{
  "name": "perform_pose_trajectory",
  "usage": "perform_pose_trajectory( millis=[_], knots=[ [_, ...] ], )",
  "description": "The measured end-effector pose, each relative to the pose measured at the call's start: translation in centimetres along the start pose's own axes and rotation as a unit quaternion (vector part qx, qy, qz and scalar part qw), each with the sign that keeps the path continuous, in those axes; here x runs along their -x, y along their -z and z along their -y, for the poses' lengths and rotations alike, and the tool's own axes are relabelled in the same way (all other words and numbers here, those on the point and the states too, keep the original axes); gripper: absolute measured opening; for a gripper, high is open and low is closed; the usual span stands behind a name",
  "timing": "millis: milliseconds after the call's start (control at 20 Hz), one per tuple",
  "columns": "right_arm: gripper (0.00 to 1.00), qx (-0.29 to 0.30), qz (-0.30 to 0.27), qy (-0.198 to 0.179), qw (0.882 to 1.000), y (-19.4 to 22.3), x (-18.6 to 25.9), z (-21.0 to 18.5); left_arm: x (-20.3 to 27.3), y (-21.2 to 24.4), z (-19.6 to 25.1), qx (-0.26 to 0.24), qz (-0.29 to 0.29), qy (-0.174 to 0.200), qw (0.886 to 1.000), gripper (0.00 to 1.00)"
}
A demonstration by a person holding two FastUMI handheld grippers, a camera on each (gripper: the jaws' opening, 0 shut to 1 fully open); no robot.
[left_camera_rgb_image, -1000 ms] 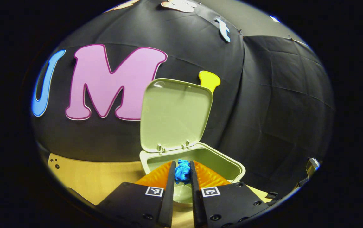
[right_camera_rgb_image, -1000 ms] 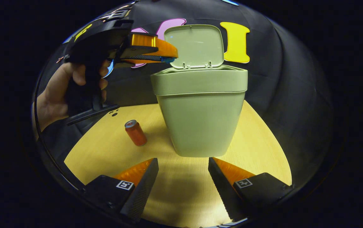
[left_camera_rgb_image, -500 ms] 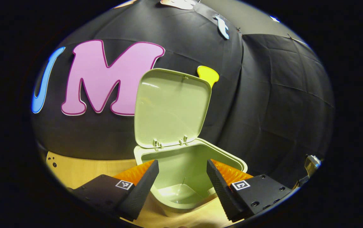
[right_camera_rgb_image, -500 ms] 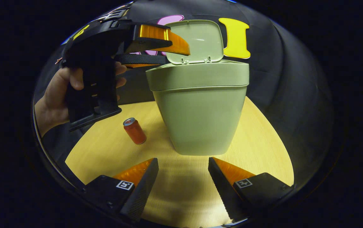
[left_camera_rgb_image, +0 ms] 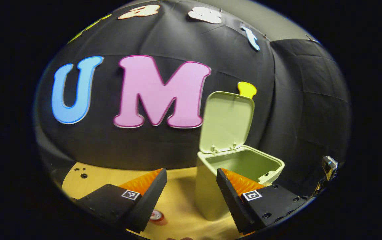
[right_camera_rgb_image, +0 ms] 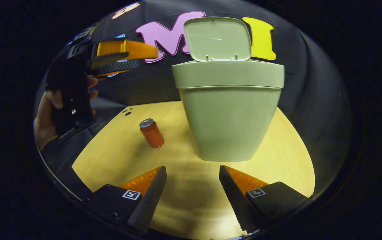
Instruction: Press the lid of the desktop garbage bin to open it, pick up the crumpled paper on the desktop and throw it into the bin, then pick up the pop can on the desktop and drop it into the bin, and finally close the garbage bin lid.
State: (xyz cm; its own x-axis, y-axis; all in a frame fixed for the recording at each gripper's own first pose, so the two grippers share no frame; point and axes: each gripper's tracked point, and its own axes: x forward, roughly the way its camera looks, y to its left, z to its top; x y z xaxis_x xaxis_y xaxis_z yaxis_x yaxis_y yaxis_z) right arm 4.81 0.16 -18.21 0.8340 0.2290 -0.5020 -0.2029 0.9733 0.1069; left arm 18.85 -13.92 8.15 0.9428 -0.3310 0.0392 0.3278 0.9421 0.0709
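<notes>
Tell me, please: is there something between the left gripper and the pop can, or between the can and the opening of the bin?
Nothing visible blocks either path. The left gripper hangs open above the table, to the left of the bin. The pop can stands upright and alone on bare wood beside the bin, and the lid is up, so the opening is free.

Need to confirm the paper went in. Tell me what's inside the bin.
In the left gripper view the bin stands with its lid up, showing bare inner walls near the rim. The bottom is hidden by the front wall, so no paper is visible.
</notes>
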Motion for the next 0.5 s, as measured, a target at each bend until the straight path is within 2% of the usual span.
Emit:
perform_pose_trajectory(
  millis=[250,500],
  knots=[
    [0.99,0.026,0.010,-0.025,0.999,-0.8,-1.6,-2.8,6.1,3.0,-7.0,0.010,-0.023,-0.074,0.997,0.96],
    [0.99,0.057,0.027,-0.045,0.997,-2.2,-4.9,-5.7,12.0,5.7,-12.6,0.037,-0.044,-0.144,0.988,0.96]
  ],
)
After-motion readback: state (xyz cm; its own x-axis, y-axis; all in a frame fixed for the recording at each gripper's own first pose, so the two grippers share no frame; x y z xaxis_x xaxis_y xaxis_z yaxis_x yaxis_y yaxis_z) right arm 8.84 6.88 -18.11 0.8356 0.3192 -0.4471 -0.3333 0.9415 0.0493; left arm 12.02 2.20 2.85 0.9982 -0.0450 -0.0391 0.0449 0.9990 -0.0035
